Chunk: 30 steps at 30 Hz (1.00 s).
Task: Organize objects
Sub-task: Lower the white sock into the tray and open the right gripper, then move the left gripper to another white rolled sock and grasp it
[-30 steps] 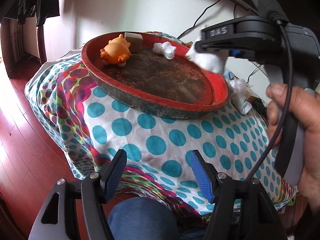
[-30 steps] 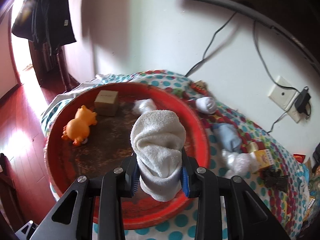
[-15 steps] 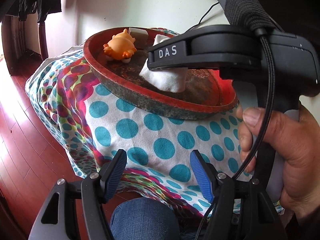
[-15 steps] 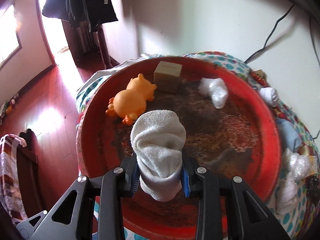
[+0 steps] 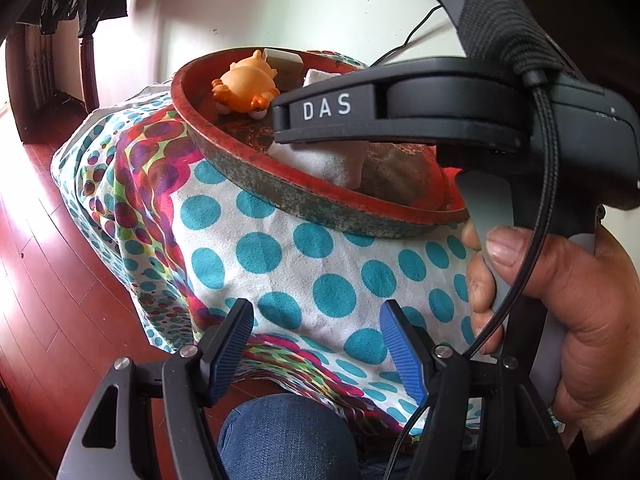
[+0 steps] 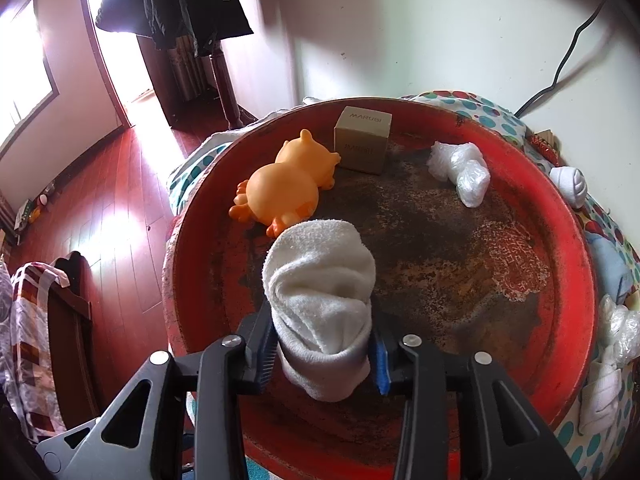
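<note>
Gripping fluffy rolled towel point(image 6: 320, 284), rusty round tray point(image 6: 568, 240)

A home: red wood floor point(image 6: 100, 216), coats point(image 6: 172, 0) hung by the doorway far left of the tongs, dotted cloth point(image 5: 304, 272) just ahead

My fingers point(image 6: 267, 354) pinch a rolled white terry towel point(image 6: 320, 292) above the round rusty red tray point(image 6: 568, 280), just beside an orange rubber toy point(image 6: 284, 188) lying there.

My left gripper point(image 5: 316, 344) sits low, jaws apart, nothing between them. My right gripper point(image 6: 322, 350) is clamped, right hand point(image 5: 560, 320) wrapping its handle.
</note>
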{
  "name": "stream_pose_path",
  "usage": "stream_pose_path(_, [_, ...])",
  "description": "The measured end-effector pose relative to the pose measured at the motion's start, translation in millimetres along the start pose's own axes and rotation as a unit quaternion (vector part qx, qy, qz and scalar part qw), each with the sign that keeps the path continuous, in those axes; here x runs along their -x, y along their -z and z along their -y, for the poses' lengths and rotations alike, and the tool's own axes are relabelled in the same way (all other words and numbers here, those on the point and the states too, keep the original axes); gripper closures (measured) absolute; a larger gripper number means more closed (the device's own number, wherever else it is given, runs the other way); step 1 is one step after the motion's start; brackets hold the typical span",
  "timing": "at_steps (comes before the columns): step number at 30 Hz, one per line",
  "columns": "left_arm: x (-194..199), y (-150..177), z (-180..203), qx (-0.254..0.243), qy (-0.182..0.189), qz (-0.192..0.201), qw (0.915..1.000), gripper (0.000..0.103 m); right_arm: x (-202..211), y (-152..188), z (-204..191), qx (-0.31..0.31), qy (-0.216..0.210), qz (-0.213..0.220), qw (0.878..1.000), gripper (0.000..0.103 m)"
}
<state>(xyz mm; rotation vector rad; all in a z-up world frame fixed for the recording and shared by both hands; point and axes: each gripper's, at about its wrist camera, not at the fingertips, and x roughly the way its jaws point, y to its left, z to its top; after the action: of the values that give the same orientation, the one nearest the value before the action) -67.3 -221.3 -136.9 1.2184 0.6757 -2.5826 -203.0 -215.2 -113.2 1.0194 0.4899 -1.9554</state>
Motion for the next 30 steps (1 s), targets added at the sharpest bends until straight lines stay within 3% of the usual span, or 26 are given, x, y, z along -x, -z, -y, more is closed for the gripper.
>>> stream_pose_path(6, [3, 0, 2, -0.007, 0.000, 0.011, 0.9999, 0.036, 48, -1, 10, -0.003, 0.044, 0.071, 0.996, 0.034])
stream_pose_path(9, [5, 1, 7, -0.017, 0.004, 0.017, 0.9997, 0.036, 92, 10, 40, -0.035, 0.083, 0.119, 0.989, 0.021])
stream_pose_path(10, [7, 2, 10, -0.024, 0.004, 0.021, 0.9995, 0.036, 105, 17, 53, -0.048, 0.100, 0.130, 0.985, 0.012])
stream_pose_path(12, [9, 5, 19, -0.045, 0.007, 0.029, 0.9985, 0.036, 128, 39, 92, -0.080, 0.160, 0.141, 0.974, 0.003])
stream_pose_path(15, [13, 10, 36, -0.084, 0.011, 0.039, 0.9956, 0.036, 148, 85, 169, -0.165, 0.220, 0.123, 0.954, 0.003])
stream_pose_path(17, [19, 14, 49, -0.113, 0.020, 0.056, 0.9919, 0.036, 162, 127, 222, -0.232, 0.271, 0.107, 0.928, 0.003])
stream_pose_path(21, [26, 23, 80, -0.171, 0.034, 0.102, 0.9793, 0.036, 184, 197, 287, -0.317, 0.337, 0.091, 0.882, 0.003])
stream_pose_path(23, [22, 25, 99, -0.206, 0.030, 0.101, 0.9728, 0.036, 195, 224, 308, -0.350, 0.351, 0.091, 0.863, 0.003])
stream_pose_path(26, [15, 19, 133, -0.228, 0.048, 0.091, 0.9683, 0.036, 203, 255, 330, -0.413, 0.331, 0.105, 0.842, 0.003])
stream_pose_path(30, [2, 7, 185, -0.260, 0.048, 0.103, 0.9588, 0.036, 208, 270, 340, -0.450, 0.305, 0.127, 0.830, 0.003])
